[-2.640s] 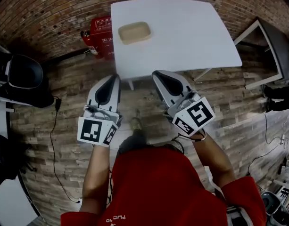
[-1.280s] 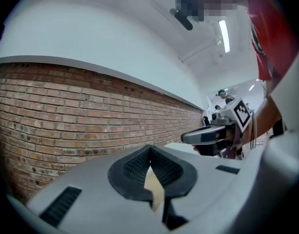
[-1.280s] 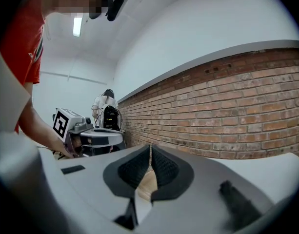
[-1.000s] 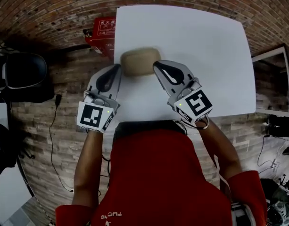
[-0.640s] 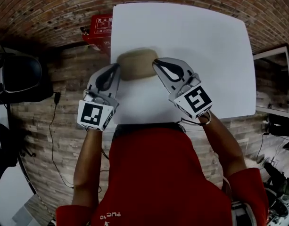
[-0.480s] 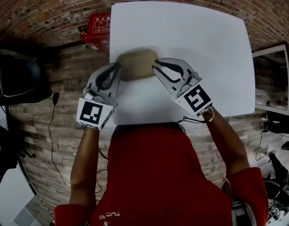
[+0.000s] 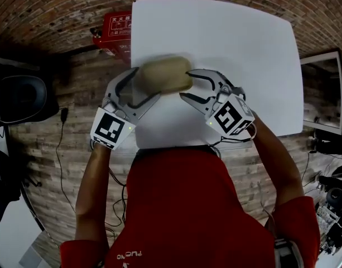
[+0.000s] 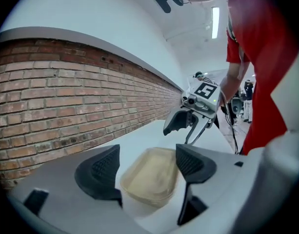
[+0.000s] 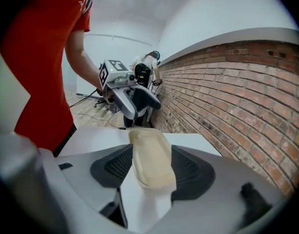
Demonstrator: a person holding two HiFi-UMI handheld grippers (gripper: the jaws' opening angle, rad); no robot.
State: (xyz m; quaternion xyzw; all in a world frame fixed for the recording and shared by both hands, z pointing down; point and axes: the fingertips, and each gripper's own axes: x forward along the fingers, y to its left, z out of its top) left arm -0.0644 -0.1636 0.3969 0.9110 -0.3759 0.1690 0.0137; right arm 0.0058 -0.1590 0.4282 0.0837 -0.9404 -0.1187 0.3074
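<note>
A shallow beige tray (image 7: 162, 75) lies near the left front part of a white table (image 7: 243, 43). My left gripper (image 7: 141, 88) is open at the tray's left end. In the left gripper view the tray (image 8: 151, 177) sits between the two dark pads (image 8: 98, 172), close to both. My right gripper (image 7: 188, 85) is open at the tray's right end. In the right gripper view the tray (image 9: 149, 157) runs lengthwise between its pads (image 9: 188, 168). Each gripper shows in the other's view: the right gripper (image 8: 188, 123) and the left gripper (image 9: 132, 99).
A red box (image 7: 116, 29) stands on the floor by the table's far left corner. A black chair (image 7: 20, 96) and a cable (image 7: 62, 133) are at the left. A white frame (image 7: 327, 94) stands beyond the table's right edge. A brick wall (image 8: 66, 106) runs behind.
The person has come up to the table. Both grippers, shut earlier, have opened and moved forward until their jaws stand around the two ends of the tray.
</note>
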